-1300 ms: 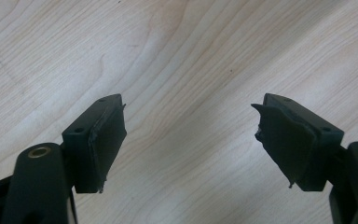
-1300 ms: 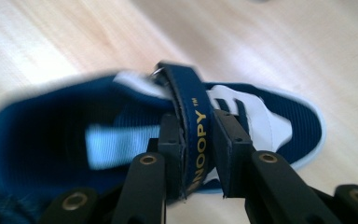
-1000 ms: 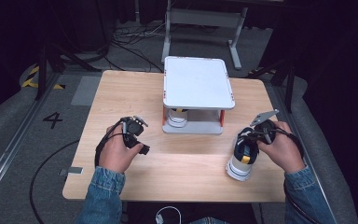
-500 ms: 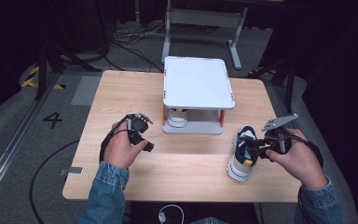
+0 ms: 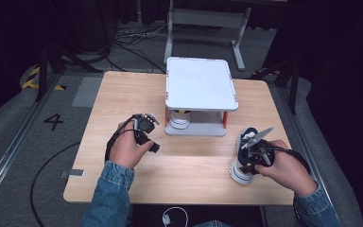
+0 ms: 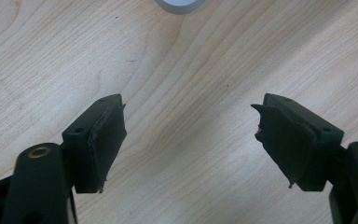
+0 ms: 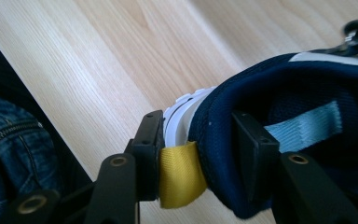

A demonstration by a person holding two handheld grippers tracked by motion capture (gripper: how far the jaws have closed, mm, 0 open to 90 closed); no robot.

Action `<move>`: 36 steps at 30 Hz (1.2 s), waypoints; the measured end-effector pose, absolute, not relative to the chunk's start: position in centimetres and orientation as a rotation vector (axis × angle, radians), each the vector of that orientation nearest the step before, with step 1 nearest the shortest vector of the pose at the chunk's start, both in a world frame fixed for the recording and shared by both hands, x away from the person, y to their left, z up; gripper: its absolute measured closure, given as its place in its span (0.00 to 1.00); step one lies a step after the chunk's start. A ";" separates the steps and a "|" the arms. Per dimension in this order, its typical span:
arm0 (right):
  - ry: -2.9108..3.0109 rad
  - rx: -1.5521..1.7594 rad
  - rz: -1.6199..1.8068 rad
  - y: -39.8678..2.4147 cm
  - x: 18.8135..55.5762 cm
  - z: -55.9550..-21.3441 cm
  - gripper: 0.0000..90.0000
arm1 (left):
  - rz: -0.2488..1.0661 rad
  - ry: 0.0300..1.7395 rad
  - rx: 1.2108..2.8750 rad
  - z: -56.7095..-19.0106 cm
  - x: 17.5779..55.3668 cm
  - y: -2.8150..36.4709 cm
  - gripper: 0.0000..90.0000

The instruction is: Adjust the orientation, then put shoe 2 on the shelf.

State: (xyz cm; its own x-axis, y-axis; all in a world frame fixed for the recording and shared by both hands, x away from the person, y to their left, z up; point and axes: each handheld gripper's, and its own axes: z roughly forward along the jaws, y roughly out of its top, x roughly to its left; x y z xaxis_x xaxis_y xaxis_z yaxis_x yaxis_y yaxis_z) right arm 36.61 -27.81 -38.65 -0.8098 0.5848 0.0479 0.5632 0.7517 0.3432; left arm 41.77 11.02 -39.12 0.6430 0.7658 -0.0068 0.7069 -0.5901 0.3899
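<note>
A navy shoe (image 5: 239,172) with a white sole and a yellow heel tab (image 7: 179,175) stands at the right of the wooden table (image 5: 123,94), toe pointing away from the person. My right gripper (image 5: 253,153) is at its heel. In the right gripper view (image 7: 199,123) one jaw lies outside on the yellow tab and the other inside the shoe (image 7: 307,93). The jaws have just been closing with the heel collar clamped between them. My left gripper (image 5: 145,120) hovers over bare wood at the left, and in its own view (image 6: 189,107) it is open with nothing between the jaws.
A white two-level stand (image 5: 201,87) with orange posts sits at the middle back of the table. A white round object (image 5: 179,118) rests on its lower level, and its edge (image 6: 181,5) is ahead of the left gripper. Denim sleeves come in from the front.
The right hand has moved from above the shoe toward the table's front, down to the heel, where the jaws now grip the collar. The left hand has stayed in place.
</note>
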 end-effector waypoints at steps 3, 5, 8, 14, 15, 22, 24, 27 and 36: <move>2.903 0.925 0.512 -27.5 36.5 -39.0 0.68 | 0.231 1.172 2.502 -39.1 41.8 11.0 0.26; 2.913 0.920 0.511 -27.6 36.6 -39.2 0.69 | 0.230 1.172 2.501 -39.0 41.7 10.9 0.26; 2.920 0.907 0.514 -27.8 36.8 -39.4 0.74 | 0.237 1.163 2.503 -38.9 41.8 10.8 0.26; 2.963 0.802 0.531 -27.9 36.8 -38.8 0.77 | 0.237 1.167 2.494 -38.8 41.7 10.9 0.26; 2.970 0.786 0.537 -27.8 36.7 -38.6 0.77 | 0.242 1.166 2.492 -38.7 41.7 11.0 0.26; 2.960 0.494 0.567 -25.8 35.9 -36.6 0.77 | 0.255 1.199 2.477 -38.8 41.1 11.9 0.26; 2.962 0.460 0.590 -25.2 36.1 -36.2 0.77 | 0.250 1.207 2.478 -38.9 40.6 12.2 0.27; 2.962 0.385 0.578 -23.9 36.9 -35.8 0.76 | 0.251 1.229 2.473 -39.0 40.0 12.8 0.27; 2.991 0.197 0.538 -19.4 42.2 -36.7 0.75 | 0.255 1.282 2.448 -39.0 38.7 14.6 0.27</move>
